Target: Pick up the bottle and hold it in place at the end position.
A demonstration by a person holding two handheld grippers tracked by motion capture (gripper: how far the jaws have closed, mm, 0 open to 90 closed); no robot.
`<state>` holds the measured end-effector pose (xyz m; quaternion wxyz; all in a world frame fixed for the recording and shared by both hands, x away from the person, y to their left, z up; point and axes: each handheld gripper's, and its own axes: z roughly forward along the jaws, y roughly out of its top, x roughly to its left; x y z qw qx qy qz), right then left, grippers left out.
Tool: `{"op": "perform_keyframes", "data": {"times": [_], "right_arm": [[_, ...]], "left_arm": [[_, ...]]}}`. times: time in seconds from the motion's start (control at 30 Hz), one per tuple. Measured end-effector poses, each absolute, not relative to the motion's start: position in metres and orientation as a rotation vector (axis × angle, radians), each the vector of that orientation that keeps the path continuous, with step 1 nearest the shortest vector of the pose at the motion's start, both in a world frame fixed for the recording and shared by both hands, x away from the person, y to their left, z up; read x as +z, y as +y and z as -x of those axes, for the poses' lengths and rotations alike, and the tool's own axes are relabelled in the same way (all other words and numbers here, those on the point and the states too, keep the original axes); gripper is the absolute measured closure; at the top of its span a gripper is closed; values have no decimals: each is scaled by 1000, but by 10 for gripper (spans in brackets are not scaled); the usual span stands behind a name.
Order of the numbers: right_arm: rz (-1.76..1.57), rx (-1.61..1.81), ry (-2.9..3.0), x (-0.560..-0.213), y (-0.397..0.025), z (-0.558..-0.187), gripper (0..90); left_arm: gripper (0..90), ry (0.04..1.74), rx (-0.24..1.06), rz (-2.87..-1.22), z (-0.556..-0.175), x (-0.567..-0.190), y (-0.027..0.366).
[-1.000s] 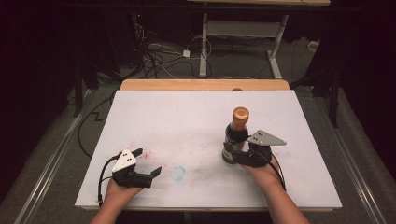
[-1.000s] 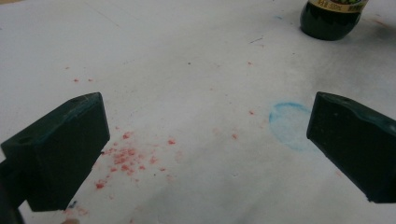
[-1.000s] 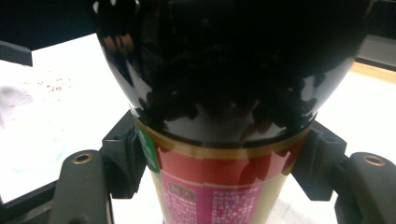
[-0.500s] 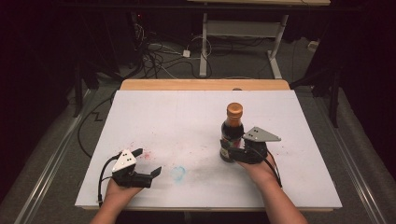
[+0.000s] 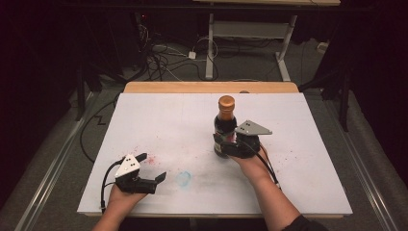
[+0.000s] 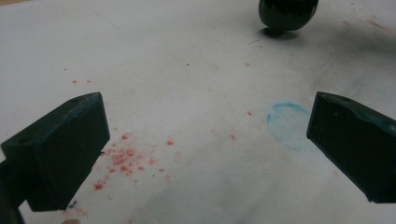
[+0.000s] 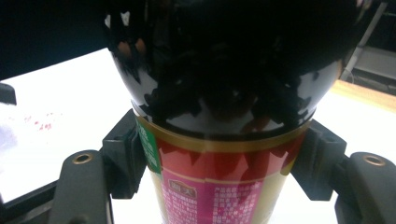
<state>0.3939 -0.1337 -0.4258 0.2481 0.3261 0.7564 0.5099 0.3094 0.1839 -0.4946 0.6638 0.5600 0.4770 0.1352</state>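
Note:
A dark glass bottle [image 5: 224, 129] with an orange cap stands upright right of the table's middle. My right gripper [image 5: 226, 144] is shut on its lower body; in the right gripper view both jaws press the sides of the bottle [image 7: 224, 140] at its red and pink label. My left gripper [image 5: 151, 168] hovers open near the front left of the white table [image 5: 168, 120], nothing between its jaws. In the left gripper view, the left gripper [image 6: 205, 149] frames red specks and a faint blue ring [image 6: 288, 126], with the bottle's base [image 6: 285, 14] farther off.
A wooden strip [image 5: 207, 87] borders the table's far edge. Cables [image 5: 163, 62] and a desk frame [image 5: 250, 33] lie on the floor beyond it. A faint blue ring [image 5: 183, 179] and red stains [image 5: 149, 159] mark the sheet near the left gripper.
The right gripper has carried the bottle a little to the left and away from the person. The left gripper has stayed where it was.

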Motion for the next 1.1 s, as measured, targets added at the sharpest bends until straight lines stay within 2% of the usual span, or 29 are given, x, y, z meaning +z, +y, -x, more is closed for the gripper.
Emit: {"op": "perform_keyframes", "data": {"times": [0.43, 1.1], "right_arm": [[-869, 1387, 2056, -423, -102, -421, 322], [-886, 1387, 2087, -441, -99, -426, 308]], "left_arm": [[0, 1075, 306, -1257, -309, -494, 184], [0, 1071, 305, -1264, -309, -495, 184]]}}
